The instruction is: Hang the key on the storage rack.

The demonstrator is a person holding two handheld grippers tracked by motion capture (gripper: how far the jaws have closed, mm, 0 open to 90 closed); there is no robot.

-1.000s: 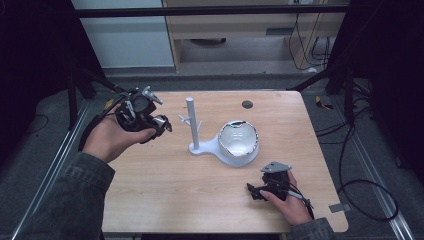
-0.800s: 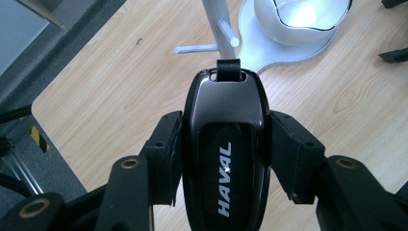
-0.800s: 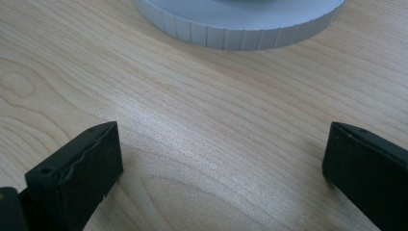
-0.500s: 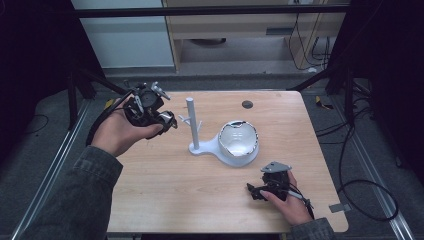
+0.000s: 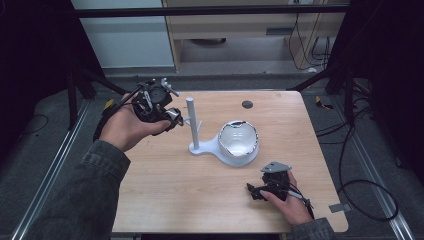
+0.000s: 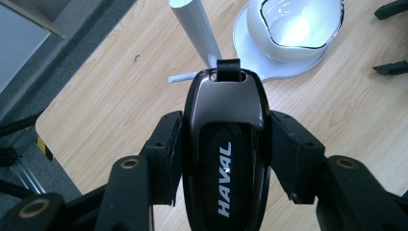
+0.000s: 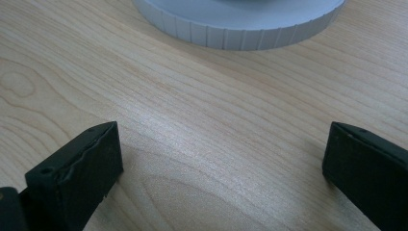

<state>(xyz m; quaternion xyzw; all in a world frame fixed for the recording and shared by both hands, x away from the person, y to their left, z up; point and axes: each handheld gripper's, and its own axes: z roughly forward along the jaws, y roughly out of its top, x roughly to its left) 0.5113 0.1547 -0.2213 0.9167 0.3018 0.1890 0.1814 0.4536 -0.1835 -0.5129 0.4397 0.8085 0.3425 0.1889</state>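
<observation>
Pale wood grain covers the surface (image 5: 200, 200), which sits inside a dark frame with cables trailing over the grey floor to the right. Near its middle stands a white stand (image 5: 202, 148) with an upright post (image 5: 192, 122) and a thin side peg (image 6: 182, 77), its flat base carrying a white bowl (image 5: 239, 140) with a wavy dark rim. A small dark disc (image 5: 247, 104) lies near the far edge. Held above the far left corner, the left tool (image 6: 223, 144) is clamped on a car key fob (image 6: 225, 144), with the post and peg just ahead of it. That fob is glossy black with a silver top end, a short black strap loop at its tip and white HAVAL lettering along its face. Resting near the front right, the right tool (image 7: 221, 159) has its jaws wide apart over bare wood, the stand's base edge ahead.
</observation>
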